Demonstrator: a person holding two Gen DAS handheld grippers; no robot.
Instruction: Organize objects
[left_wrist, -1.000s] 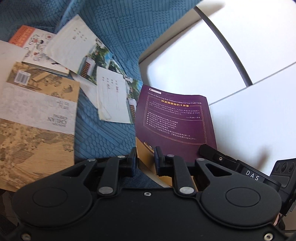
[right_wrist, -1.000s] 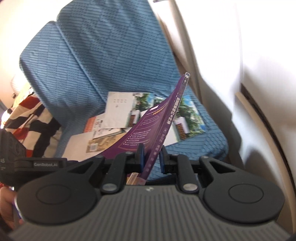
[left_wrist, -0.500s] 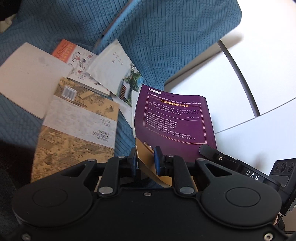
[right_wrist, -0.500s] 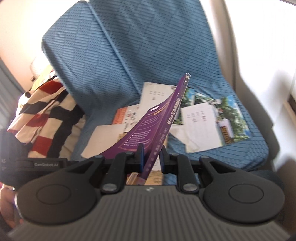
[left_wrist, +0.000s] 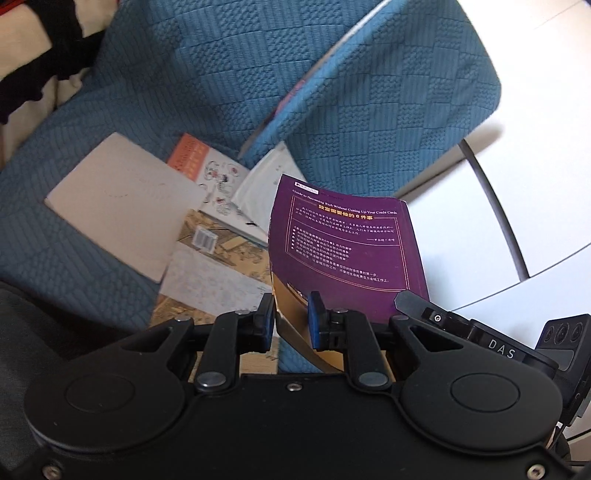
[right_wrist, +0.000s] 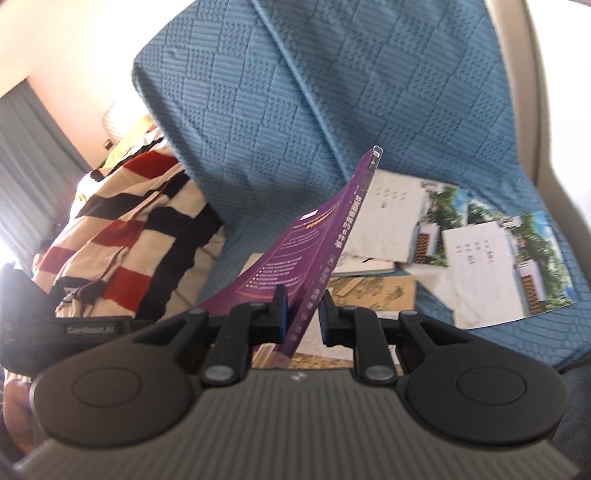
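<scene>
A purple paperback (left_wrist: 343, 251) with yellow and white print hangs in the air above a blue-covered seat (left_wrist: 221, 85). My left gripper (left_wrist: 291, 319) is shut on its near lower edge, blue pads on either side of the bent cover. In the right wrist view the same purple paperback (right_wrist: 295, 266) shows nearly edge-on, and my right gripper (right_wrist: 303, 314) is shut on its spine end. The right gripper's black body (left_wrist: 436, 317) shows beside the book in the left wrist view. The left gripper's body (right_wrist: 88, 328) sits at the left of the right wrist view.
On the seat lie a tan illustrated book (left_wrist: 218, 266), a plain grey-white cover (left_wrist: 122, 206), an orange-and-white booklet (left_wrist: 207, 166) and photo pamphlets (right_wrist: 498, 258). A red, black and cream striped cloth (right_wrist: 122, 221) lies to the left. A white table (left_wrist: 517, 184) borders the seat.
Both grippers have carried the purple book leftward over the seat. The pile has slid right in both views, and the striped cloth has come into the right wrist view. Neither grip has changed.
</scene>
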